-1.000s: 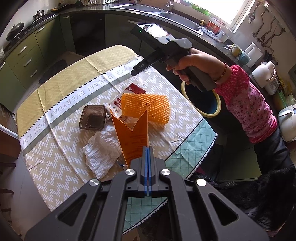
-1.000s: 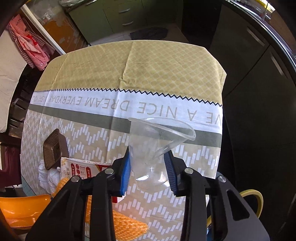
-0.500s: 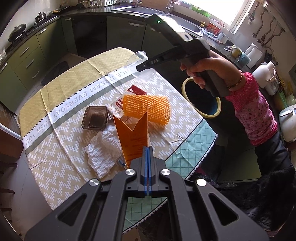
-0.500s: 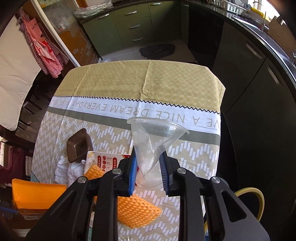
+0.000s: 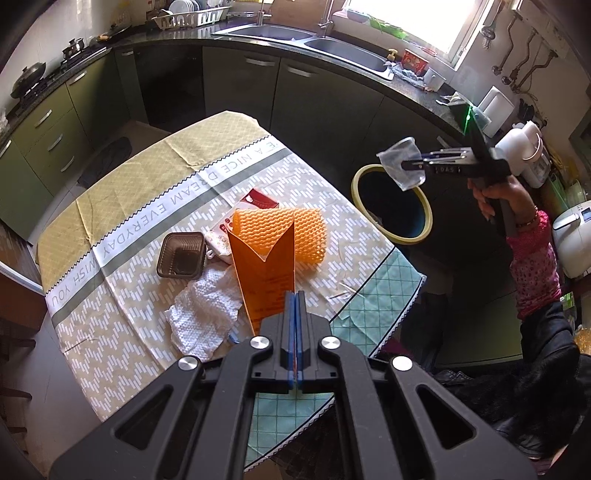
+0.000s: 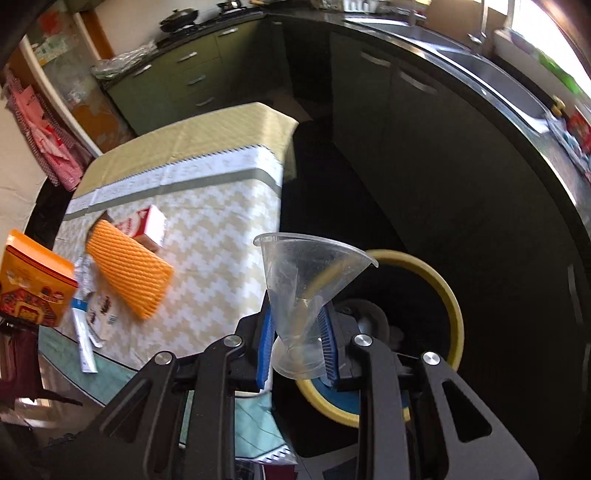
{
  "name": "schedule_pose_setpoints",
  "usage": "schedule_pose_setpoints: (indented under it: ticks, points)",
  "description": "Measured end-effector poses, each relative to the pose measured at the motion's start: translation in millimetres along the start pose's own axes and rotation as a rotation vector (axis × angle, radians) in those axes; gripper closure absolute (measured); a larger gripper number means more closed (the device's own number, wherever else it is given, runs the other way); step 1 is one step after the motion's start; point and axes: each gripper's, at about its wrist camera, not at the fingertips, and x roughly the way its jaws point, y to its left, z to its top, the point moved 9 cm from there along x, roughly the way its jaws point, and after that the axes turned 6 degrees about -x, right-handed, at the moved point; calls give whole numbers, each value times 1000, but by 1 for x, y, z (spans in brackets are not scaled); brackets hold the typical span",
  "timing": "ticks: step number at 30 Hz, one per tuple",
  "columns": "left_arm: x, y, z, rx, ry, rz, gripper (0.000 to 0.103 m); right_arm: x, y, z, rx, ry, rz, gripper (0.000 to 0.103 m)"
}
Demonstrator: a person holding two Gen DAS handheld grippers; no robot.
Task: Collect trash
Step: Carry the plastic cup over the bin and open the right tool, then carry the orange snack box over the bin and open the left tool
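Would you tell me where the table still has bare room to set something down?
The yellow far end of the tablecloth, beyond the lettered band, is bare. So is the patterned strip along the edge nearest the bin. The near middle is crowded: brown tray, orange mesh, white tissue and red-and-white carton.

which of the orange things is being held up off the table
The flat orange carton, pinched upright in the shut left gripper. The other, the orange foam mesh sleeve, lies on the tablecloth behind it, with no gripper on it.

Patterned tablecloth [image 5: 122, 221], steel double sink [image 5: 303, 40], dish rack [image 5: 192, 16]
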Motion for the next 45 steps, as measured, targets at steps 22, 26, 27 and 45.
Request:
schedule_pose_setpoints:
  ticks: [22,26,27,45]
  points:
    - [46,-162,82,269,38,-108,103,-63,-131,-115,212,-169,-179,62]
    - [82,-207,103,333,73,-153,103,-97,-151,-161,286,-220,-209,61]
    - [94,-220,109,348,82,-161,103,-101,-154,-171,304,-226,-212,61]
    - [205,-260,129,368,178,-71,73,-92,-150,-219,310,-215,-134,57]
